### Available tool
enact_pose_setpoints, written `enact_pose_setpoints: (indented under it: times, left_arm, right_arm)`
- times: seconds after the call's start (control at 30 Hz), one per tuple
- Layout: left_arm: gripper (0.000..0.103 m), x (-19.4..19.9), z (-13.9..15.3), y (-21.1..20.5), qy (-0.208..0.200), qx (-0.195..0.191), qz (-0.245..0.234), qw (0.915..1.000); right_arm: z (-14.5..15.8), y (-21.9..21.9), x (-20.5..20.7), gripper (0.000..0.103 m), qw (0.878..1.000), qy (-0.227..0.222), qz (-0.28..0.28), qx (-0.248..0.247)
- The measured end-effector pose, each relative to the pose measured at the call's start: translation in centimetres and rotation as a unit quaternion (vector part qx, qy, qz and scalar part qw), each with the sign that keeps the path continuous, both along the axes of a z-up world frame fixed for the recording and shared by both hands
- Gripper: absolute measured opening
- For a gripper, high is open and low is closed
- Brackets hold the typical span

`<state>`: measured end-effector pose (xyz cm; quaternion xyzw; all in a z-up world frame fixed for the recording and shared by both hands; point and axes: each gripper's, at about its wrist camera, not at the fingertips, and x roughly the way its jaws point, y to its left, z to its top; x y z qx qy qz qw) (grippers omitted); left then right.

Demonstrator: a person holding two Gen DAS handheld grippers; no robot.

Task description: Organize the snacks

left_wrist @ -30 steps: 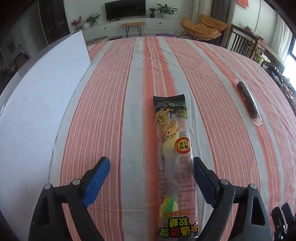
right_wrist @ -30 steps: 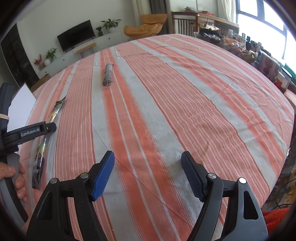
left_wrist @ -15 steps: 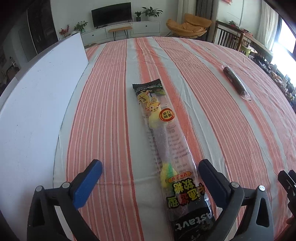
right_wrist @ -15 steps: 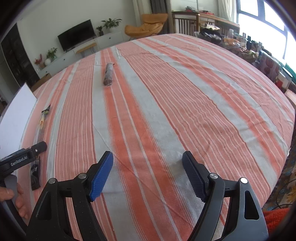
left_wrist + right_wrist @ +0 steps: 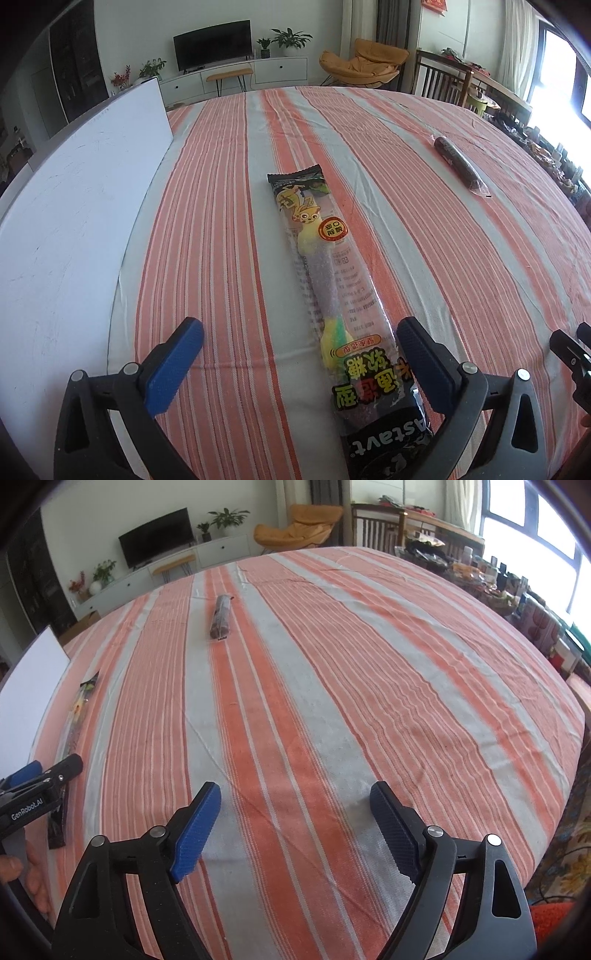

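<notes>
While my left gripper (image 5: 299, 354) hangs spread wide over the candy packet (image 5: 332, 299) on the worktop (image 5: 207, 229), my right gripper (image 5: 295, 827) gapes, holding nothing.

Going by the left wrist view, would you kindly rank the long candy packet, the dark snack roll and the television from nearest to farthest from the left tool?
1. Long candy packet: its near end lies between the open left tool's fingers, toward the right one.
2. Dark snack roll: farther off on the cloth, to the right.
3. Television: beyond the table, against the far wall.

Bright lounge: television (image 5: 213, 44), orange chair (image 5: 364, 61)
</notes>
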<state>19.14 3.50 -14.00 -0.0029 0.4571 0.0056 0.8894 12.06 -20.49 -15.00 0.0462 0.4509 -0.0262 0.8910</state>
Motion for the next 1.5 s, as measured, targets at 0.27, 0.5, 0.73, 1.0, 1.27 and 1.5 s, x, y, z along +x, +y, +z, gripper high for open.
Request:
enact_pose_setpoints:
  times: [0.27, 0.5, 0.73, 1.0, 1.27, 1.5]
  left_arm:
    - [0.103, 0.1, 0.0, 0.0, 0.0, 0.0, 0.0, 1.0]
    - [0.103, 0.0, 0.0, 0.0, 0.0, 0.0, 0.0, 1.0]
    - [0.103, 0.1, 0.0, 0.0, 0.0, 0.0, 0.0, 1.0]
    - [0.103, 0.0, 0.0, 0.0, 0.0, 0.0, 0.0, 1.0]
    - [0.103, 0.0, 0.0, 0.0, 0.0, 0.0, 0.0, 1.0]
    - [0.103, 0.1, 0.0, 0.0, 0.0, 0.0, 0.0, 1.0]
  right_arm:
    - [-0.3, 0.3, -0.8, 0.091, 0.999, -0.005, 0.042, -0.02]
    - [-0.2, 0.4, -0.5, 0.092, 0.999, 0.009, 0.036, -0.018]
    - [0.2, 0.0, -0.7, 0.091, 1.0, 0.014, 0.019, -0.001]
    - [1.7, -2.4, -1.6, 0.091, 0.996, -0.051, -0.026, 0.074]
    - [4.0, -5.0, -1.1, 0.091, 0.98, -0.128, -0.062, 0.138]
    - [5.5, -4.0, 9.9, 0.09, 0.988, -0.027, 0.039, 0.144]
